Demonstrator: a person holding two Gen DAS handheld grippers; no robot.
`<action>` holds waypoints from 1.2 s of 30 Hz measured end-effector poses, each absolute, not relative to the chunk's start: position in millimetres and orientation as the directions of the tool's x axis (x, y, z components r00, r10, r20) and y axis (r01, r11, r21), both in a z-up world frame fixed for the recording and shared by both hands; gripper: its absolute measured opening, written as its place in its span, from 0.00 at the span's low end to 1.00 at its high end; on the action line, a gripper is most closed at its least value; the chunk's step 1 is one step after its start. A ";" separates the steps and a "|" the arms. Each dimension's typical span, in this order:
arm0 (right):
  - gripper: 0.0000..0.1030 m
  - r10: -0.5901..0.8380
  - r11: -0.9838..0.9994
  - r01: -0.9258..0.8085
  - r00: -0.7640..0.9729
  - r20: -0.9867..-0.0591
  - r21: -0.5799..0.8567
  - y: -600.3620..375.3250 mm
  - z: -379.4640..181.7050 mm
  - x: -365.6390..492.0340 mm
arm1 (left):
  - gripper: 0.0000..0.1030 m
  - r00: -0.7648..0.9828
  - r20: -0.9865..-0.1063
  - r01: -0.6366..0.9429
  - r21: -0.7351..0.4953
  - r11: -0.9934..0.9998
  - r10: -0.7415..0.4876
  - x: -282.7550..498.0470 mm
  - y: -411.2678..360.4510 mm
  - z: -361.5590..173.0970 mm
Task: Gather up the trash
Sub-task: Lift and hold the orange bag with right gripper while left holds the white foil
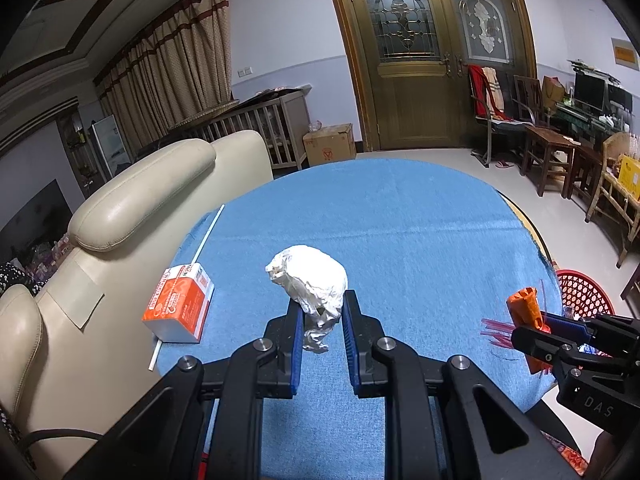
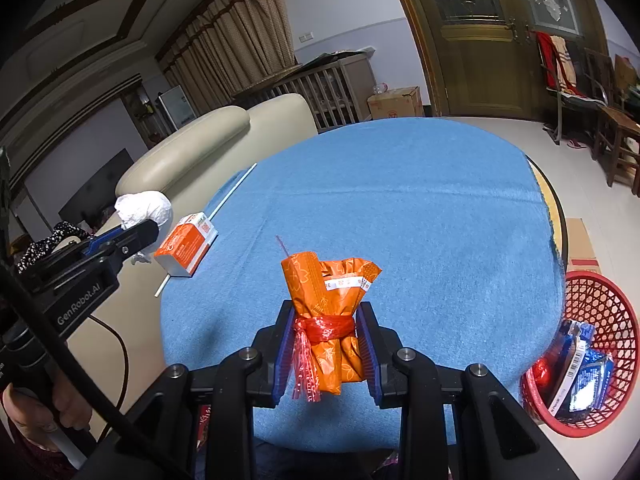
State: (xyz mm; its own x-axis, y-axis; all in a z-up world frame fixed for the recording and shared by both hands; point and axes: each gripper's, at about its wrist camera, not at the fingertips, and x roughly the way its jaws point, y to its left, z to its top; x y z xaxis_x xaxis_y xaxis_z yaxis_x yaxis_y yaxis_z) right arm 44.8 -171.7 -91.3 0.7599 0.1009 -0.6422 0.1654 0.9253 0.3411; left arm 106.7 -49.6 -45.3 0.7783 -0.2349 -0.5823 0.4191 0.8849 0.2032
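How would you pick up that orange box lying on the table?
Grip the box across its two long sides, coming straight down from above. It lies flat on the blue cloth, so only the top and sides are free; a straw runs close by its far end.

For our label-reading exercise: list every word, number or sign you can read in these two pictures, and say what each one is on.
"GenRobot.AI": side of the left gripper.
"DAS": body of the right gripper.
"2": orange carton; its other print is too small.
White strip on the orange packet: red print, blurred.
Barcode on the wrappers in the red basket: digits unreadable.
Red mark on the cardboard box: unreadable.
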 end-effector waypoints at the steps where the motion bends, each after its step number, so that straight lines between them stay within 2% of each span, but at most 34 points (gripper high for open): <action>1: 0.33 0.100 0.925 0.166 0.760 -0.642 0.341 -171.5 -91.2 44.4 | 0.19 0.778 -0.582 0.420 0.204 0.885 -0.235 107.0 -49.3 -45.4; 36: 0.33 0.091 0.914 0.189 0.767 -0.635 0.359 -175.7 -90.9 37.7 | 0.19 0.764 -0.596 0.447 0.210 0.870 -0.249 115.3 -49.3 -47.7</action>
